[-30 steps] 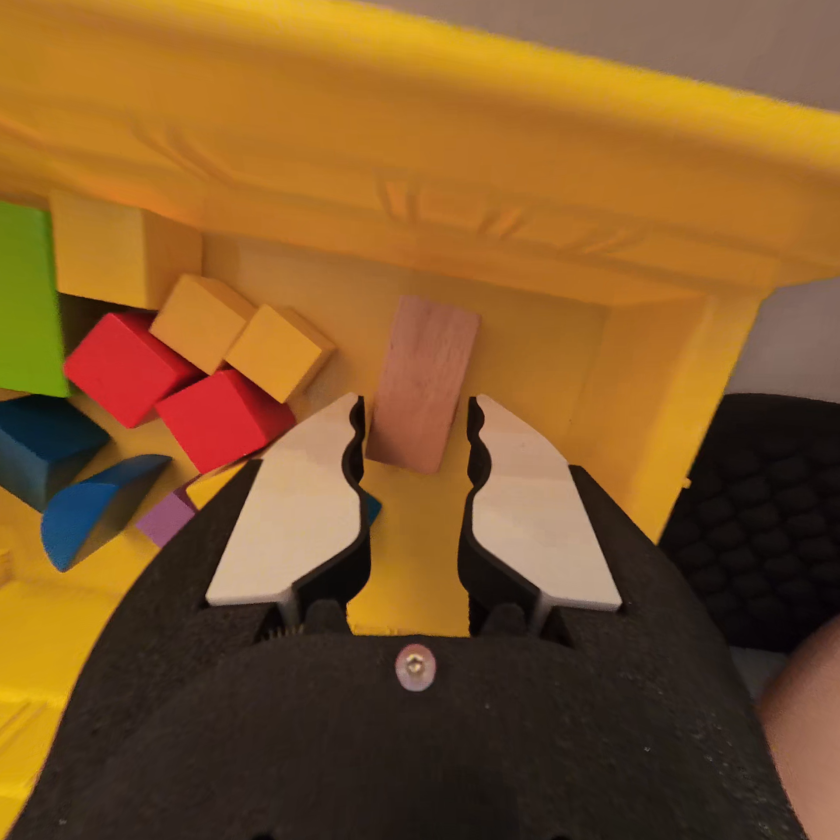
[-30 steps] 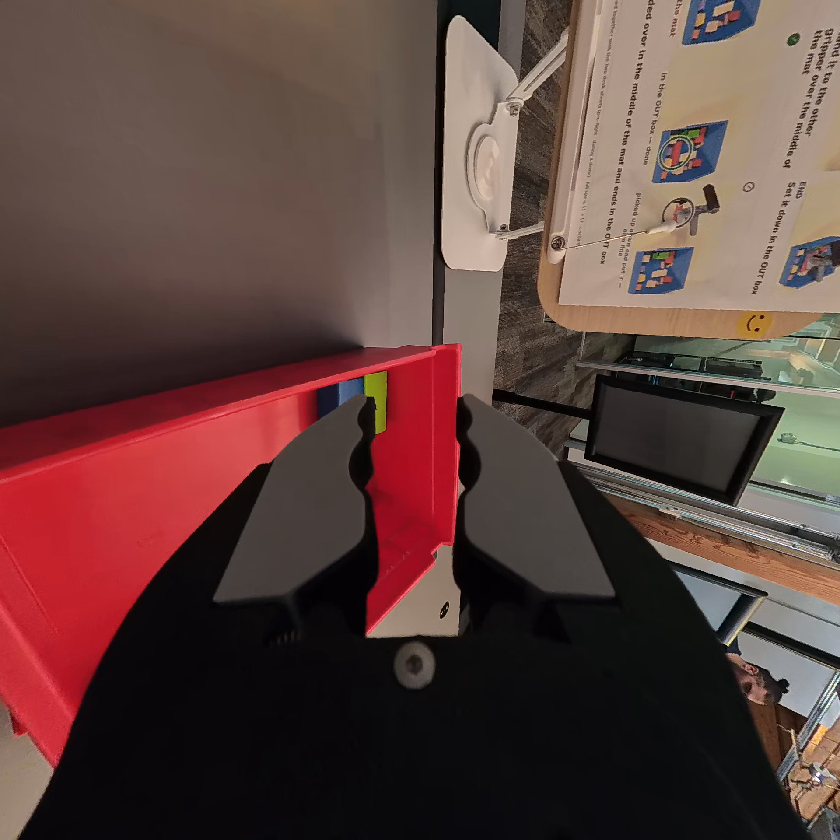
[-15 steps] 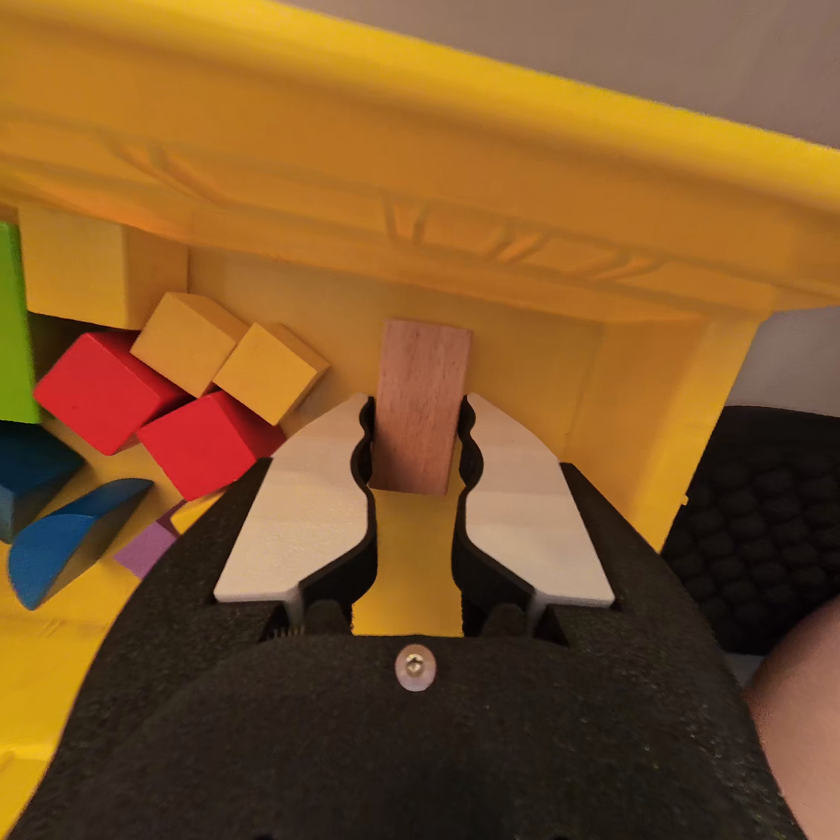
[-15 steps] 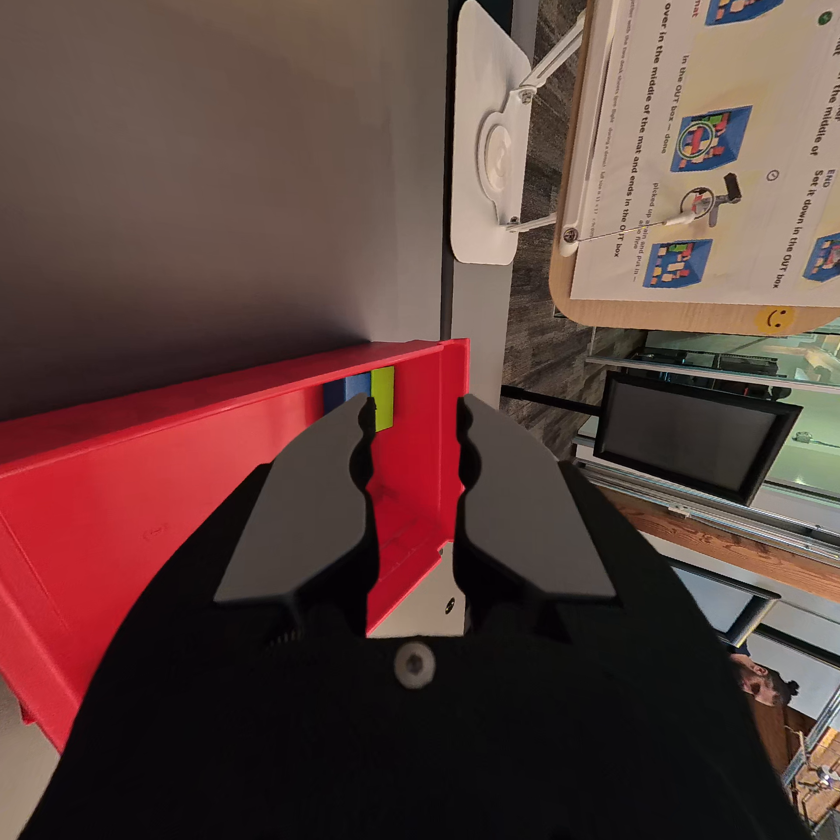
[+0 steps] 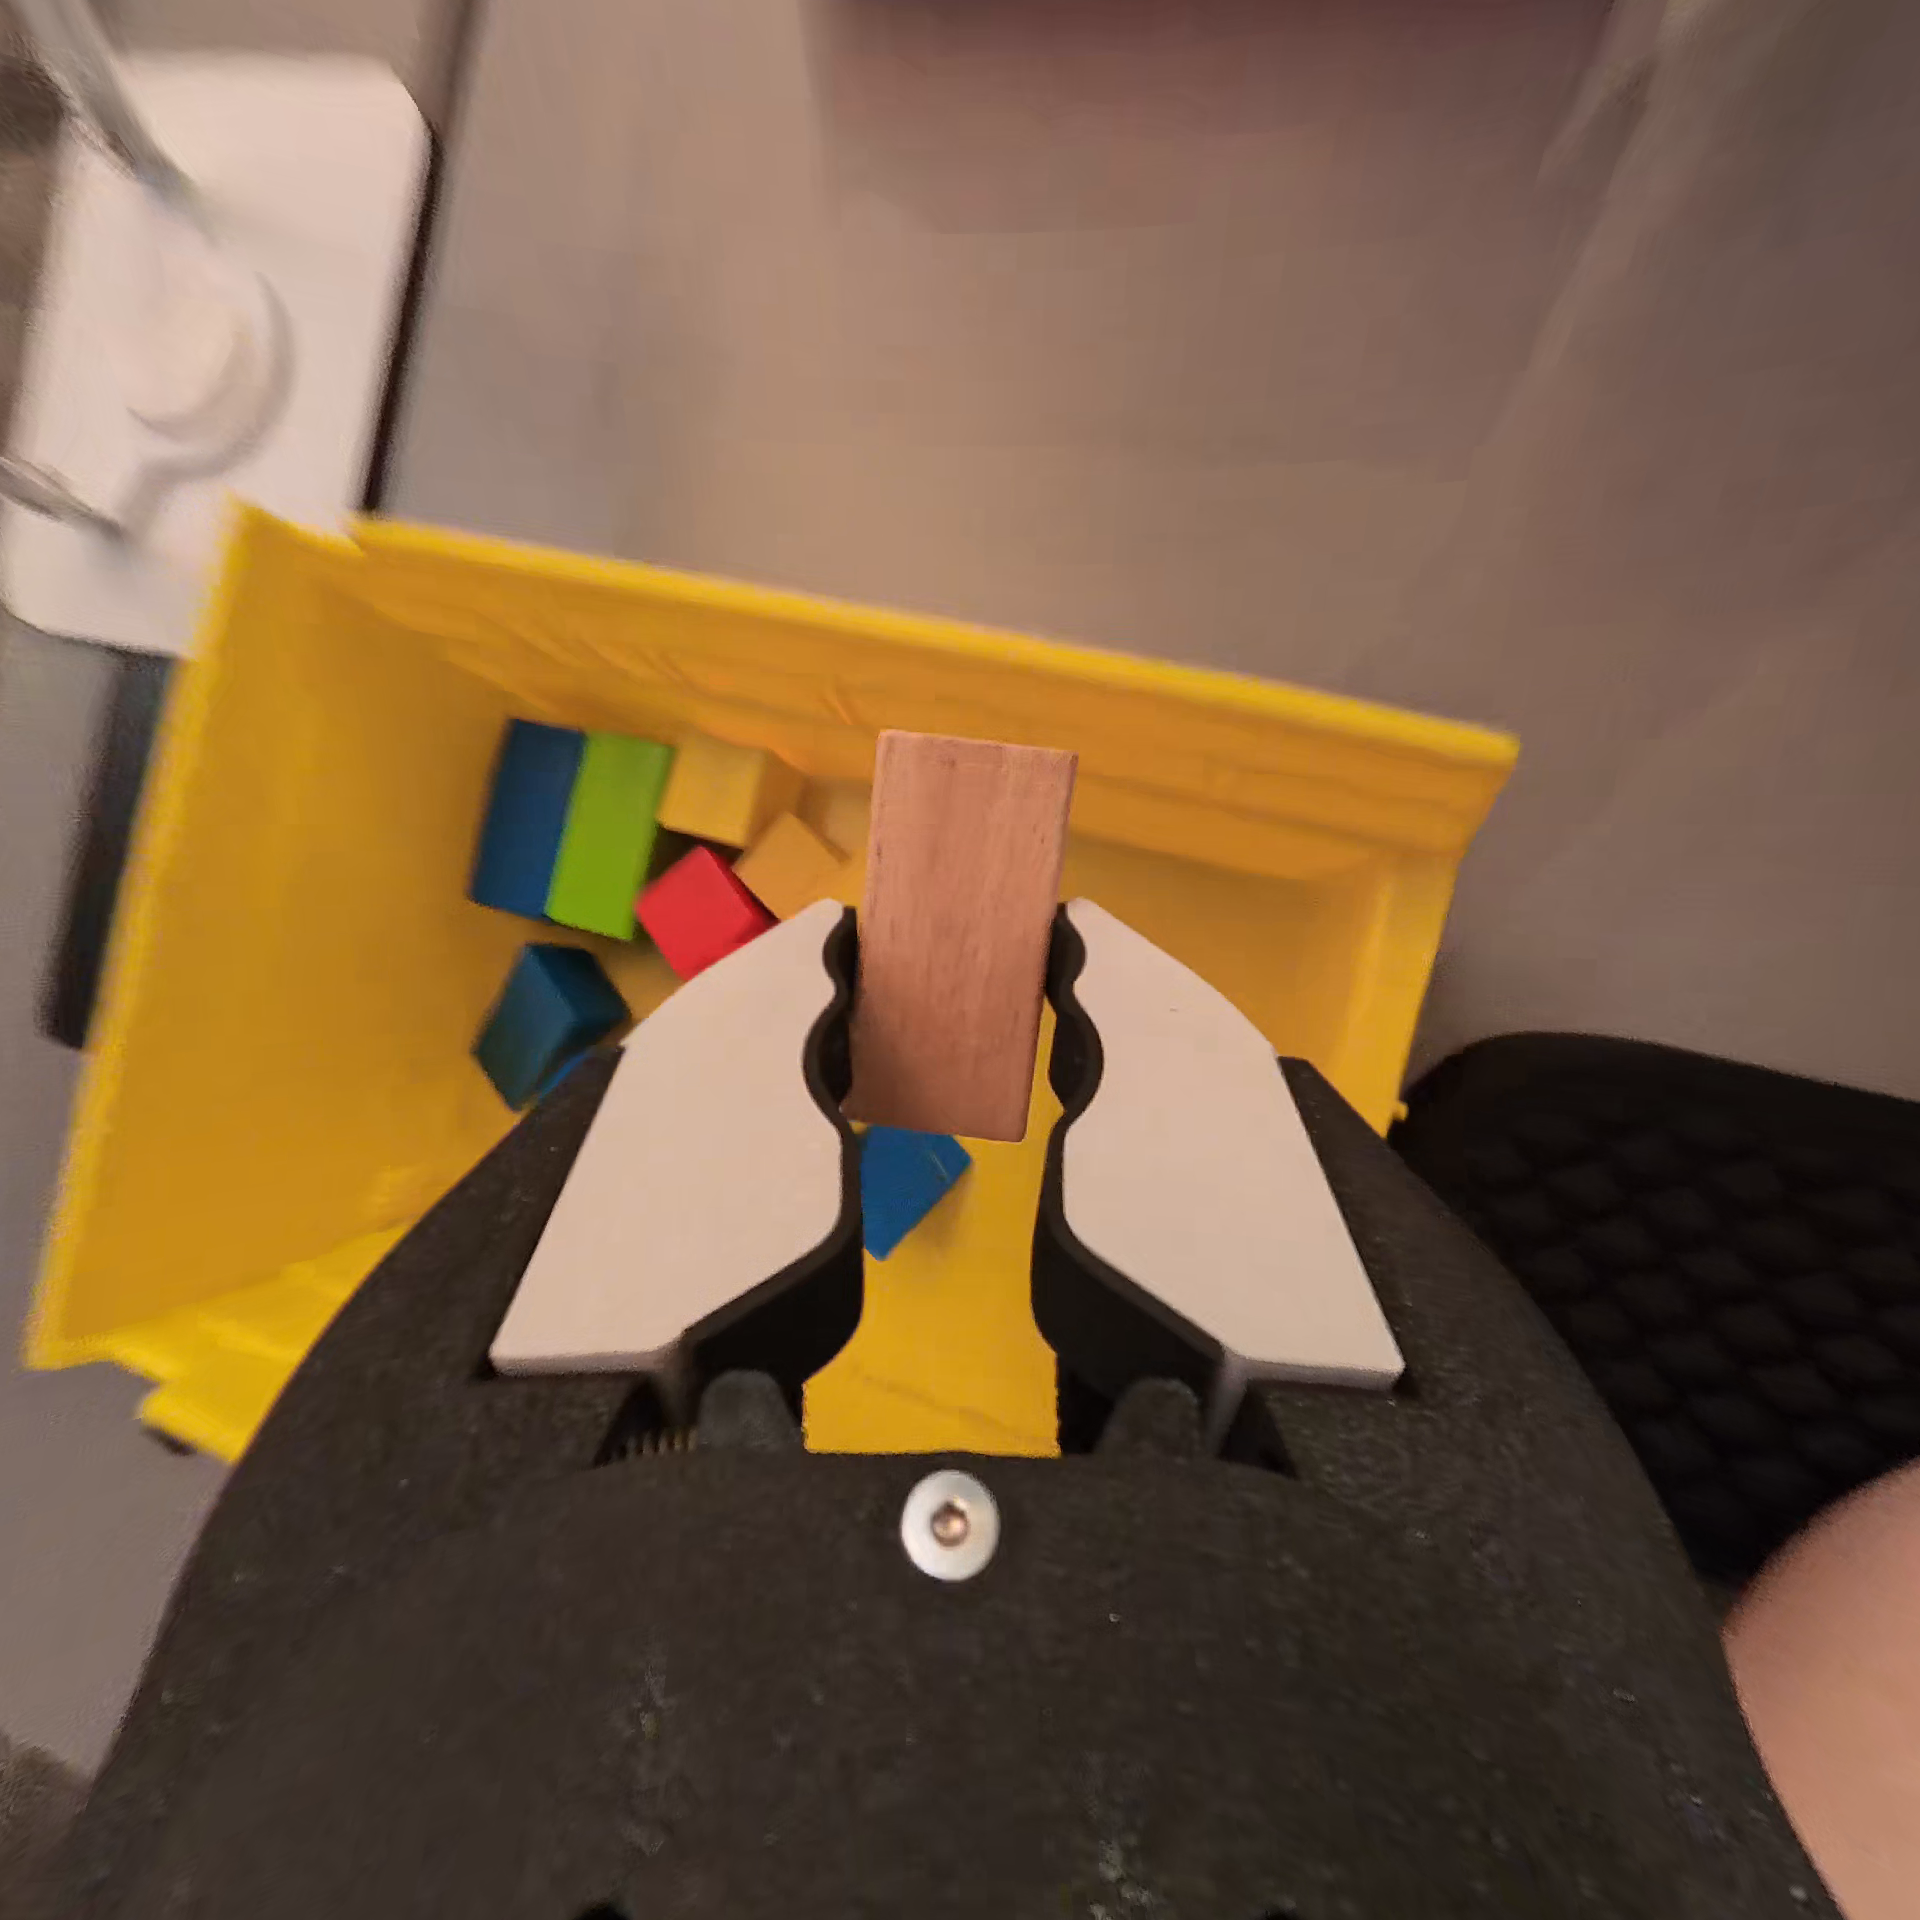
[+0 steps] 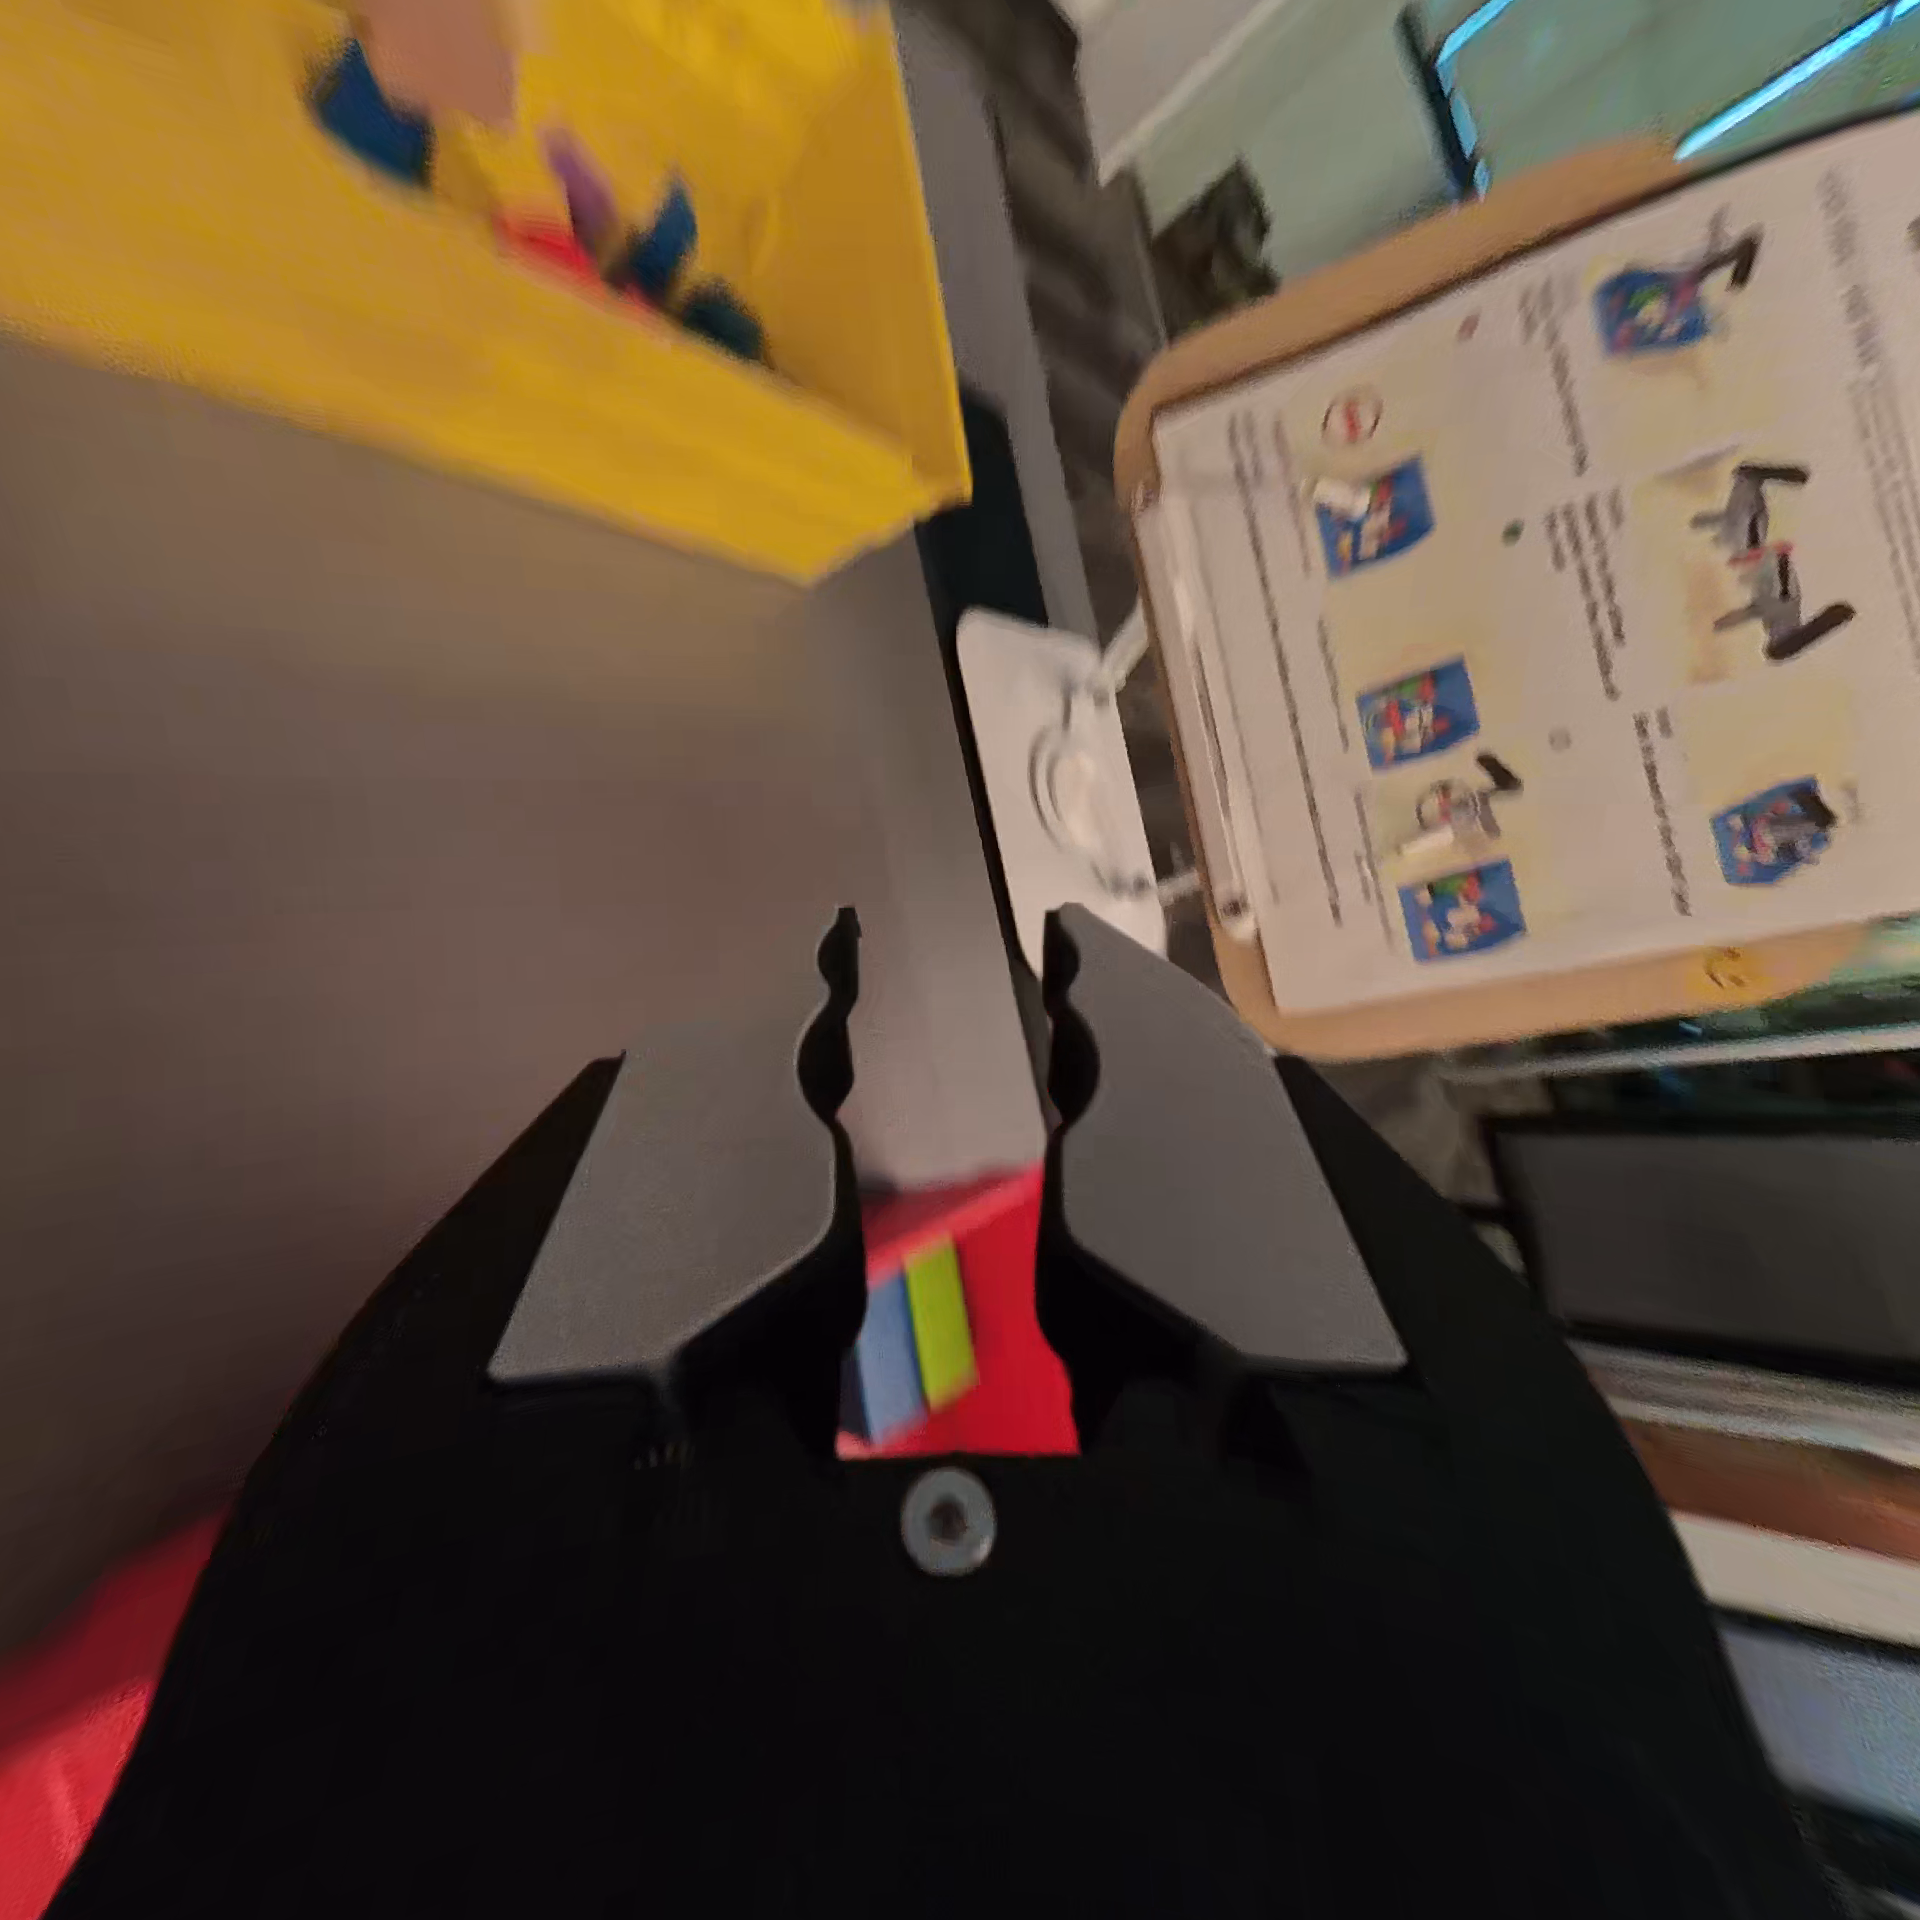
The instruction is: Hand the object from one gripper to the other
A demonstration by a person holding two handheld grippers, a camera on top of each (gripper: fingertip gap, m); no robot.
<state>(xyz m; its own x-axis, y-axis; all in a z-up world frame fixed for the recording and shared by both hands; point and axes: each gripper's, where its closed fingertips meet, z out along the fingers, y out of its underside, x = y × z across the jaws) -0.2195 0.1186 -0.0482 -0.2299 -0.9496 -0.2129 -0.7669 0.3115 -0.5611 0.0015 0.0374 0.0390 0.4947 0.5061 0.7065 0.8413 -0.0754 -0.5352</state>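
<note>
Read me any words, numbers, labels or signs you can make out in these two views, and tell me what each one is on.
Instruction sheet on the wooden board: lines of print beside small pictures, all too blurred to read.
Yellow box, wooden block and red box: no writing visible.

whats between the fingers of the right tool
Nothing held: the right tool is open, with only grey table and the red box behind the gap, in the right wrist view.
</note>
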